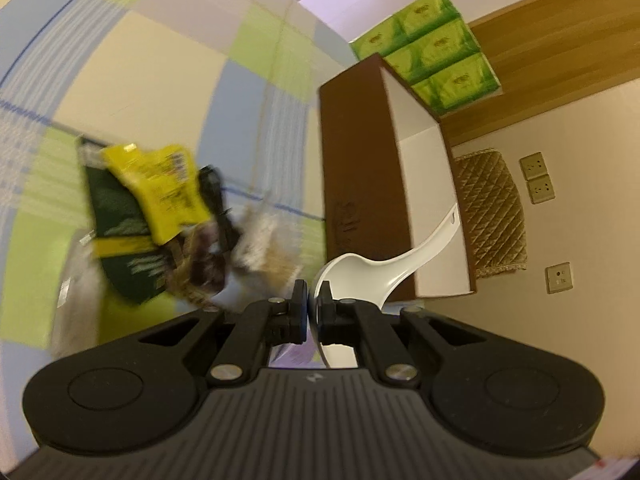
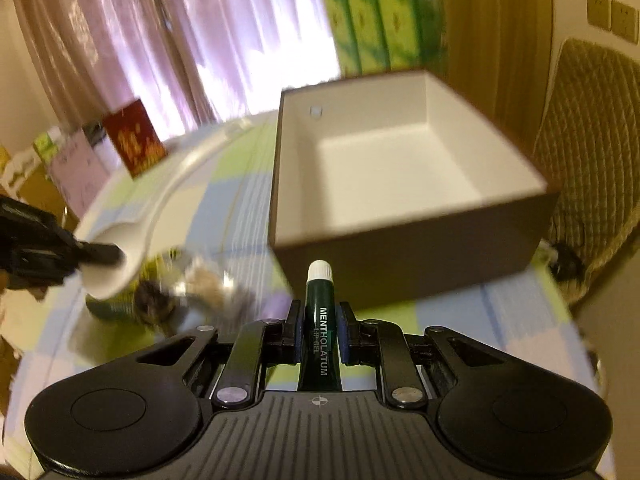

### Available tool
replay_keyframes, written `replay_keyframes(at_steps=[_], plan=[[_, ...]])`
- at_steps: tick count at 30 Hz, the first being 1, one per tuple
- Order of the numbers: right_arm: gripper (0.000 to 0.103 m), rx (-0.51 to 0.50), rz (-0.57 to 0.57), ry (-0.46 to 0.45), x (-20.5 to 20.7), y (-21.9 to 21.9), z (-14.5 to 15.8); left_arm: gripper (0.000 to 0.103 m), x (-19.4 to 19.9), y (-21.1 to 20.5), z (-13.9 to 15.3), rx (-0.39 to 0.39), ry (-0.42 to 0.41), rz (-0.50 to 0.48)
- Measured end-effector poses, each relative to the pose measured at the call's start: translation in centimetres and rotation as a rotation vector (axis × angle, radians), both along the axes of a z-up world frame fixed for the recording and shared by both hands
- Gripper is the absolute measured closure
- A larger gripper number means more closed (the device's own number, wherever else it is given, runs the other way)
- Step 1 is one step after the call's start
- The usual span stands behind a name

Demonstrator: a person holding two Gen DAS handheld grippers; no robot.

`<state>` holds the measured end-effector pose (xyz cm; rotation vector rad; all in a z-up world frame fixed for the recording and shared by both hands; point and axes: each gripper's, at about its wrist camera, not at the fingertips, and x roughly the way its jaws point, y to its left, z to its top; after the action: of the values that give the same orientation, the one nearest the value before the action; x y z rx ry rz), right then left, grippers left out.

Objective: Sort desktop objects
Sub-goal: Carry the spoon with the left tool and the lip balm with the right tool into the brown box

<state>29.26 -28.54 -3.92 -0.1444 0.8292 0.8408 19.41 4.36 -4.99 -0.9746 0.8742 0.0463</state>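
checked tablecloth (image 2: 240,184); lip gel tube (image 2: 320,320) clamped between right tongs (image 2: 319,330).

Place: I'm in a home | curtains (image 2: 168,40) | checked tabletop (image 1: 168,60) | quilted chair back (image 2: 592,128) | wall sockets (image 1: 538,178)

A white plastic spoon (image 1: 372,268) is held up off the surface by its bowl, with its handle pointing toward the box (image 2: 400,184). A small dark green lip gel tube (image 2: 320,332) with a white cap is held pointing at the box. The brown box is white inside. A blurry heap of snack packets (image 1: 152,216) is left on the checked surface (image 1: 160,60).
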Motion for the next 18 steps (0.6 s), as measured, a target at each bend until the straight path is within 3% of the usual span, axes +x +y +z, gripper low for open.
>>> replay_keyframes(at_steps=[8, 18], plan=[[0.089, 0.020, 0.016, -0.061, 6.1, 1.5, 2.7, 0.102, 7.6, -2.3, 2.3, 0.046, -0.056, -0.077], [0.089, -0.026, 0.023, -0.005, 13.6, 2.7, 1.1, 0.102, 17.7, -5.8, 2.6, 0.133, -0.013, -0.163]])
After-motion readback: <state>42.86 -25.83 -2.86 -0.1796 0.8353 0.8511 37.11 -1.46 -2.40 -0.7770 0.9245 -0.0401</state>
